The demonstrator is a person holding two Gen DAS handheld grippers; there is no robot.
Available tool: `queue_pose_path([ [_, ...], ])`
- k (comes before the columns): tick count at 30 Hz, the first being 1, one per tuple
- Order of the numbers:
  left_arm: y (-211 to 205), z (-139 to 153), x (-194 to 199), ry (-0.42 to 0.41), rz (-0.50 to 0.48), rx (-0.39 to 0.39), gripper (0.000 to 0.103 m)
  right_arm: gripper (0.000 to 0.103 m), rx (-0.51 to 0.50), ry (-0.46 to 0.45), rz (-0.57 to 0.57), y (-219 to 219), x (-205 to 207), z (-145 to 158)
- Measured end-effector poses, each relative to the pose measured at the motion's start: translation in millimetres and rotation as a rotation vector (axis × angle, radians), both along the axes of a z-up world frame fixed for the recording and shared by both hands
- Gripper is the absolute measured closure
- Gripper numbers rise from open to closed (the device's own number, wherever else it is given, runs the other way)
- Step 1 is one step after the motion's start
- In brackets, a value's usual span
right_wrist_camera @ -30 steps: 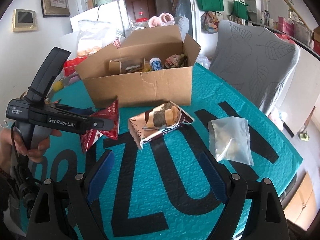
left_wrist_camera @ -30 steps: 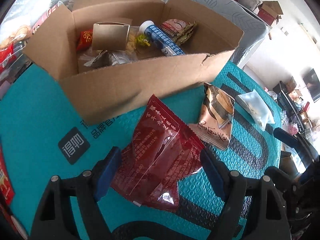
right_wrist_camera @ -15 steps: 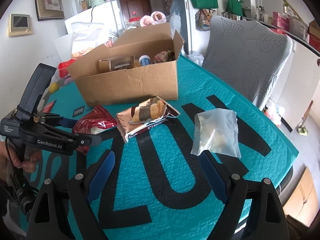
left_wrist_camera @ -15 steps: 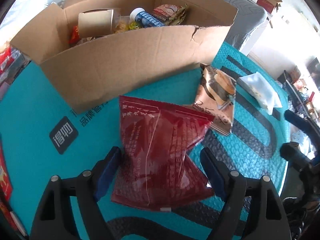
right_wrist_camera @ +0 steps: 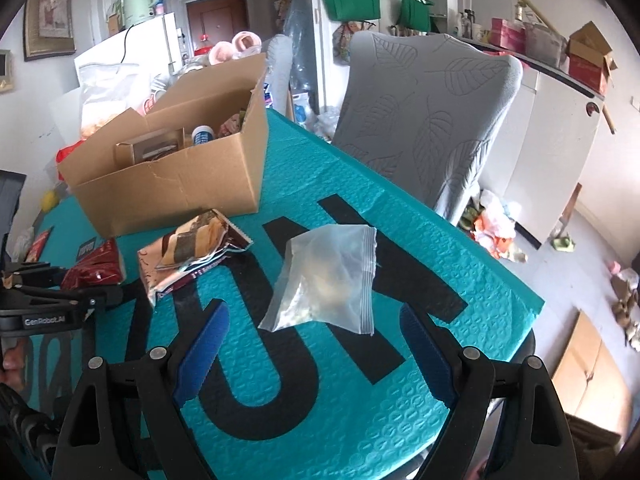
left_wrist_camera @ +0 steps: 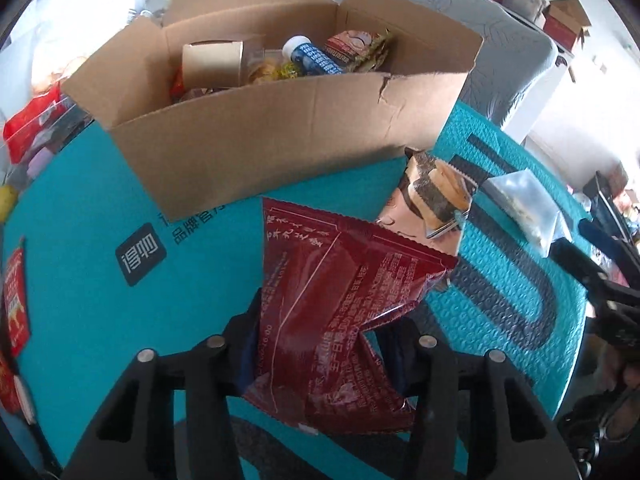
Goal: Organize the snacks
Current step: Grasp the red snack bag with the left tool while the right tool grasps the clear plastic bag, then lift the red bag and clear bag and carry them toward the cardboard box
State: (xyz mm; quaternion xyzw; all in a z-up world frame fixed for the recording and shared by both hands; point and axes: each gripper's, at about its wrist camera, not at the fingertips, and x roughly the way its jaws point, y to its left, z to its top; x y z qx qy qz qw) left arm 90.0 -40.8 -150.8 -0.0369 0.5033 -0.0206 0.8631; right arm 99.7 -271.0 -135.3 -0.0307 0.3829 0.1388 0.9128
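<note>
The open cardboard box [left_wrist_camera: 280, 136] holds one blue bottle [left_wrist_camera: 312, 56], a small carton [left_wrist_camera: 212, 64] and snack packs. The left gripper [left_wrist_camera: 324, 344] clamps the red snack packet [left_wrist_camera: 340, 304] above the tabletop [left_wrist_camera: 80, 208]. The right gripper [right_wrist_camera: 312, 344] has its fingers spread near one clear bag [right_wrist_camera: 328, 276].

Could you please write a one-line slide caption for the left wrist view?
Left claw shut on a dark red snack packet, held up before the open cardboard box of snacks.
</note>
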Motion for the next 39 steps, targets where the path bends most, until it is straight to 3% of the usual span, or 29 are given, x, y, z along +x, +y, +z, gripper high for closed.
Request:
queue_pose_path([
  [10, -1.4, 23.1, -12.3, -0.033, 0.052, -0.027, 0.053, 0.015, -0.03, 0.027, 0.015, 5.9, 40.2, -13.1],
  [16, -3.0, 17.6, -13.3, -0.019, 0.066, -0.017, 0.053, 0.016, -0.035, 0.091, 0.038, 12.9, 50.8, -25.9],
  [17, -3.2, 17.2, -14.2, -0.022, 0.066, -0.003, 0.053, 0.022, -0.041, 0.09, 0.037, 13.3, 50.2, -27.1],
  [18, -4.6, 16.9, -13.4, -0.026, 0.065, 0.008, 0.053, 0.038, -0.051, 0.087, 0.04, 14.5, 49.2, -27.5],
  [24, -2.9, 17.3, -18.1, -0.025, 0.063, -0.002, 0.053, 0.059, -0.074, 0.084, 0.07, 19.7, 37.5, -25.5],
  [39, -4.1, 24.8, -51.3, -0.074, 0.077, -0.012, 0.053, 0.06, -0.019, 0.085, 0.086, 13.1, -20.9, -13.0],
])
